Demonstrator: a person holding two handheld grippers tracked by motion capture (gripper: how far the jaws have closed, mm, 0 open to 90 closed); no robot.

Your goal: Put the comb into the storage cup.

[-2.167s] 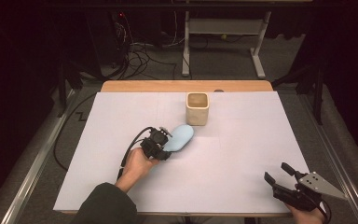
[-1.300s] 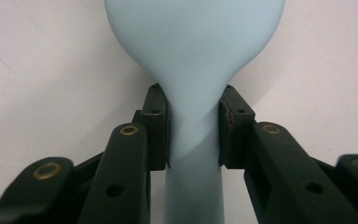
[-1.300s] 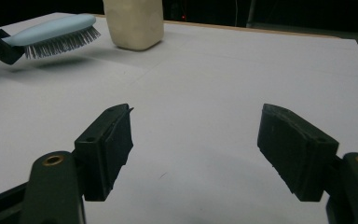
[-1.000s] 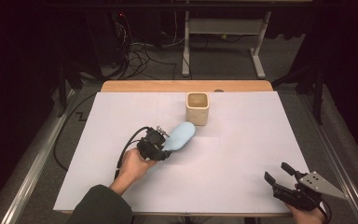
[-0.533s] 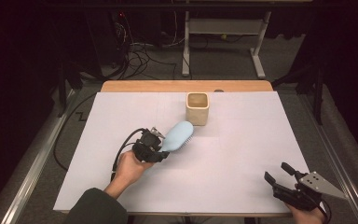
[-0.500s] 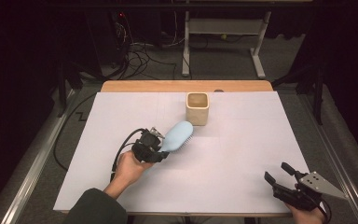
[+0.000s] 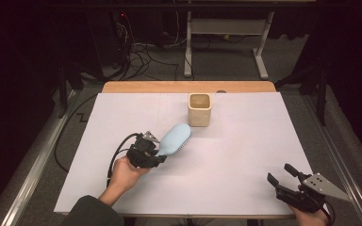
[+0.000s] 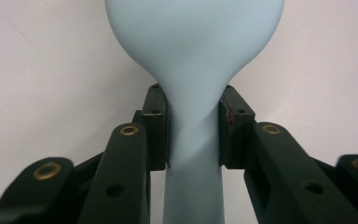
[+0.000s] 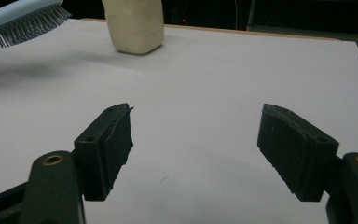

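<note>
A light blue hairbrush [image 7: 175, 139] hangs above the white table, bristles down, its head pointing toward a cream square cup [image 7: 199, 109]. My left gripper [image 7: 152, 149] is shut on the brush's neck; in the left gripper view the pads [image 8: 158, 126] press both sides of the blue hairbrush [image 8: 193, 70]. My right gripper [image 7: 283, 175] rests at the table's near right corner, open, with nothing between its fingers. In the right gripper view my right gripper [image 9: 196, 144] faces the cup [image 9: 134, 25] and the brush's bristles [image 9: 25, 23].
The white table cover [image 7: 245, 155] ends in a wooden edge [image 7: 188, 87] at the back. Behind it stand a metal desk frame [image 7: 226, 42] and tangled cables [image 7: 136, 52] on the floor. A black cable [image 7: 115, 157] trails from the left gripper.
The left hand has carried the brush a little up and toward the cup. The right gripper has stayed where it was.
</note>
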